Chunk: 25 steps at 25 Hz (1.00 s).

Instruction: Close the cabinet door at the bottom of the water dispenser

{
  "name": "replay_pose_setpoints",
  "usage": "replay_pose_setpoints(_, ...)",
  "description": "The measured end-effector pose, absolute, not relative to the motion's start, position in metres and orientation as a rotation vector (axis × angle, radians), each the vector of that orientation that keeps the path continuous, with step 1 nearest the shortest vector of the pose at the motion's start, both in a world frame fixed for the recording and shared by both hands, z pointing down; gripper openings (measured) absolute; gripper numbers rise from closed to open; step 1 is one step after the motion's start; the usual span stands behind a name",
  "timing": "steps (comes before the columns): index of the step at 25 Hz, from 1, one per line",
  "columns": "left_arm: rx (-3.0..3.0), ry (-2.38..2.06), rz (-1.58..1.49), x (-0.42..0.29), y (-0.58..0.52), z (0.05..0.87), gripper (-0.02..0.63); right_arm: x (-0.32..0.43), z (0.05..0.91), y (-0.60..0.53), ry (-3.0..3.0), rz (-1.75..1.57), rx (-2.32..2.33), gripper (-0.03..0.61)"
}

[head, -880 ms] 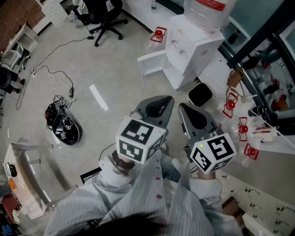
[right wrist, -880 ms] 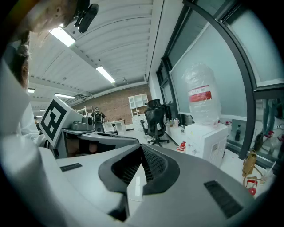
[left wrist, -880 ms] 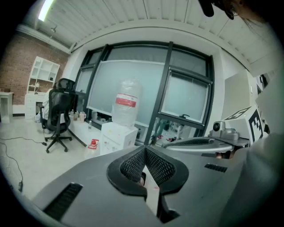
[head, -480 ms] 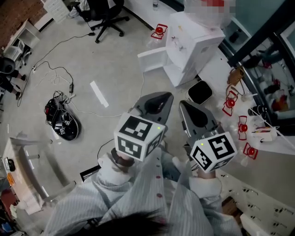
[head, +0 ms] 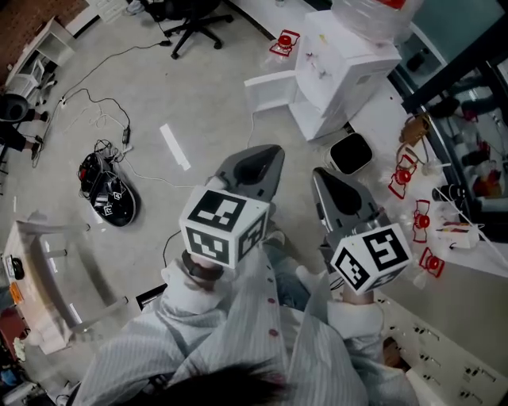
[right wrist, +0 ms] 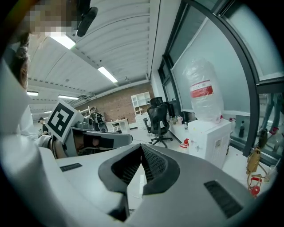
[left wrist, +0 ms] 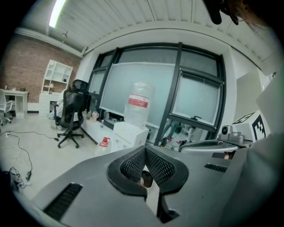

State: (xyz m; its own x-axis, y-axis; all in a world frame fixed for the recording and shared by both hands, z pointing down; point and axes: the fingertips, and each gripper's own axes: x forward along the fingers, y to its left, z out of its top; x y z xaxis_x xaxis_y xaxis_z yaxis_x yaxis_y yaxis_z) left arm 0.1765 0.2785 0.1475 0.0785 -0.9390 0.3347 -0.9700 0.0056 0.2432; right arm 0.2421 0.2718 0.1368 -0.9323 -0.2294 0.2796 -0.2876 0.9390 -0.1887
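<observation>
The left gripper (head: 268, 157) has its jaws closed together, holding nothing. Beside it, the right gripper (head: 321, 176) is likewise closed and empty. Well ahead of both, the cabinet door (head: 270, 90) stands swung open at the base of the water dispenser (head: 349, 63).

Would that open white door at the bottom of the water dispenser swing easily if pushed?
Probably yes: the door looks like a thin, stiff panel that stands open from one edge, so a light push should swing it. The dispenser likely stays put, with a big bottle on top.
</observation>
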Motion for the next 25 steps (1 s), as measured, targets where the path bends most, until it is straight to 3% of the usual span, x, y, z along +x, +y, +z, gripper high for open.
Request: replay_pose_setpoints(25, 2.055, -1.755, 0.189, -0.088, 0.17, 0.162, 0.011, -0.013, 0.148, 0.165, -2.8, 0.404, 0.588, 0.014)
